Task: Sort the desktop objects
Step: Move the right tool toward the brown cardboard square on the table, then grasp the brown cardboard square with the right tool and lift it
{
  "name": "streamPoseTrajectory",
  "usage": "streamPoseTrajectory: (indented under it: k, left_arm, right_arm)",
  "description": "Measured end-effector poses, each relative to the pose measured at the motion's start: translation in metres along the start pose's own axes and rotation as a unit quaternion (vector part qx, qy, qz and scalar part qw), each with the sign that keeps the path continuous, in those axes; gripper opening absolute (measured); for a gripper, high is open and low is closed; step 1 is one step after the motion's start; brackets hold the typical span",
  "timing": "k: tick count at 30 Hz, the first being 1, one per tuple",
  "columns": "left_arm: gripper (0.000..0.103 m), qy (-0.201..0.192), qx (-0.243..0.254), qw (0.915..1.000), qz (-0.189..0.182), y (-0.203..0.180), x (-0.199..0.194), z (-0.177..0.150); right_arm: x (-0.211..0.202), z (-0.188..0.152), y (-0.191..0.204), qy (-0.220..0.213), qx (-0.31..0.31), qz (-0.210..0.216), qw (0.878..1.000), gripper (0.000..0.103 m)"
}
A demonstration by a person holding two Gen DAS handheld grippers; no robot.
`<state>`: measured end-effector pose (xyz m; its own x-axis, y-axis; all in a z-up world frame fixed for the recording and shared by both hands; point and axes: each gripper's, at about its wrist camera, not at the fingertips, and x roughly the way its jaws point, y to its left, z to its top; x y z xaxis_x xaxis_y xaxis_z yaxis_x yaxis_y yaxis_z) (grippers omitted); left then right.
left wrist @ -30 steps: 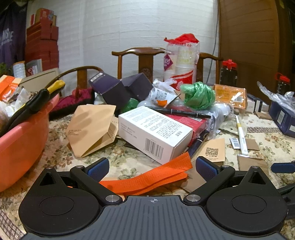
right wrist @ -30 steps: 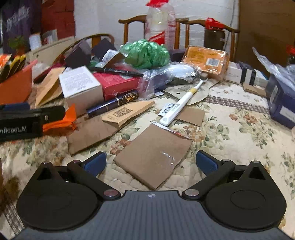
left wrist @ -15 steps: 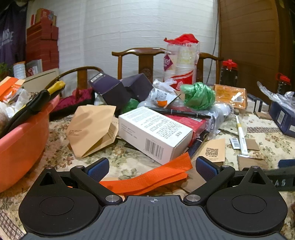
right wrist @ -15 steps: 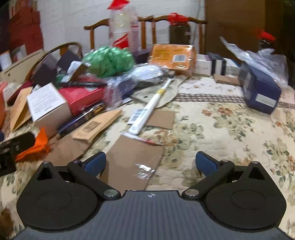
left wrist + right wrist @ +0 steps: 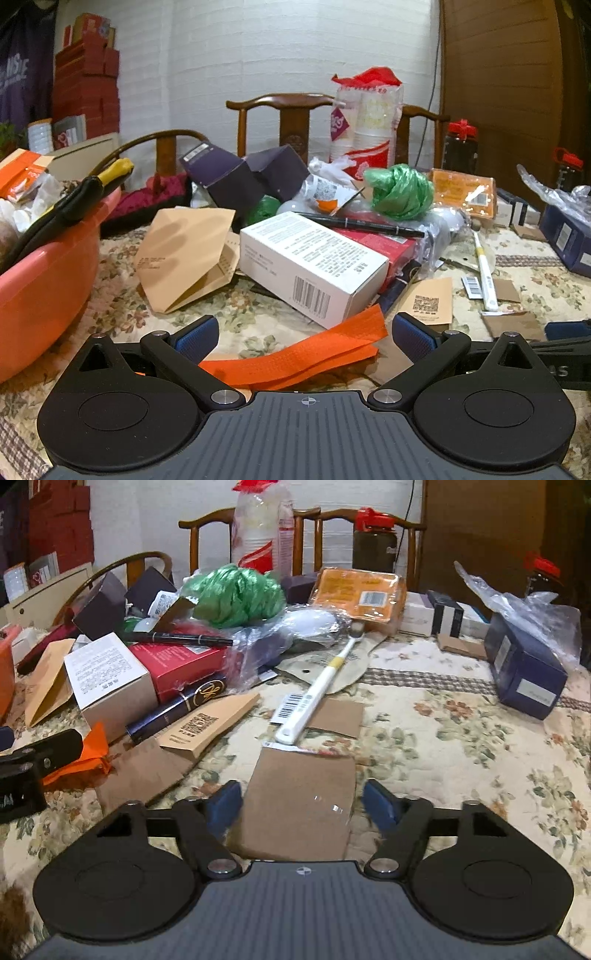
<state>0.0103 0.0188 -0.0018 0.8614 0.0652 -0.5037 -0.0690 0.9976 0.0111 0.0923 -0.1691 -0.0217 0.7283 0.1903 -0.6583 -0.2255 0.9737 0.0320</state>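
Right gripper (image 5: 303, 805): jaws part-way in, having just been closing. A brown card (image 5: 299, 797) lies flat on the tablecloth (image 5: 443, 746) between the blue pads. The left pad looks to meet the card's edge; the right pad stands just off the other edge. Not yet a firm grasp, as far as the view tells.

Left gripper (image 5: 303, 334): jaws spread wide, released. An orange strip (image 5: 306, 350) lies folded on the cloth between the fingers; neither pad presses on it.

Card sits near the table's front, just this side of a white toothbrush (image 5: 319, 694), whose handle end rests at the card's far edge. The brush lies diagonally, bristles toward the clutter. A second, smaller brown card lies under the brush handle.

Left of the card: a tan tag (image 5: 207, 723) with dark print, overlapping a larger brown sheet. Behind it, a dark tube (image 5: 177, 709), a white box (image 5: 110, 679), and a red box (image 5: 177, 661) with a black pen (image 5: 177, 638) across its top. Green bag (image 5: 236, 594) bunched behind these. Orange packet (image 5: 358, 594) to the bag's right.

Far right: a navy box (image 5: 524, 675) under clear plastic wrap.

From the left wrist view, a pink basin (image 5: 44, 280) stands at the left edge, filled with mixed items. A folded tan envelope (image 5: 184, 258) lies between basin and white box.
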Motion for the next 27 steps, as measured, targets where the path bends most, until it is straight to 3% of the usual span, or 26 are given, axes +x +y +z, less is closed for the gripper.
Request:
streamPoseTrajectory:
  k: [7,11,12,15,16,17,18,23,27]
  left_arm:
    - [0.103,0.003,0.0,1.0,0.005,0.002,0.002,-0.001]
    - [0.103,0.003,0.002,1.0,0.006,0.002,0.003,-0.001]
    - [0.103,0.004,0.002,1.0,0.005,0.002,0.002,-0.001]
    - [0.103,0.002,0.0,1.0,0.004,0.002,0.001,0.0]
    - [0.103,0.002,-0.001,1.0,0.004,0.002,0.001,0.0]
    - [0.103,0.001,-0.002,1.0,0.003,0.003,0.0,0.0]
    - [0.103,0.001,-0.005,1.0,0.003,0.003,0.0,0.001]
    - [0.103,0.0,-0.009,0.9999,0.005,0.005,0.0,0.001]
    - [0.103,-0.001,-0.005,1.0,0.008,0.004,0.001,0.001]
  right_arm:
    - [0.001,-0.002,0.001,-0.009,-0.017,-0.02,1.0,0.073]
    - [0.007,-0.004,0.001,-0.023,-0.013,-0.047,0.999,0.096]
    - [0.008,-0.003,-0.003,-0.021,-0.009,-0.049,0.999,0.098]
    - [0.01,0.002,-0.013,0.0,0.018,-0.029,0.999,0.092]
    - [0.009,0.003,-0.014,0.0,0.02,-0.033,0.999,0.087]
    - [0.008,0.003,-0.015,-0.002,0.02,-0.036,0.999,0.073]
    - [0.005,0.004,-0.017,-0.001,0.025,-0.034,0.999,0.069]
    - [0.002,0.012,-0.036,0.014,0.068,-0.007,0.998,0.069]
    - [-0.015,0.021,-0.055,-0.006,0.111,0.019,0.994,0.069]
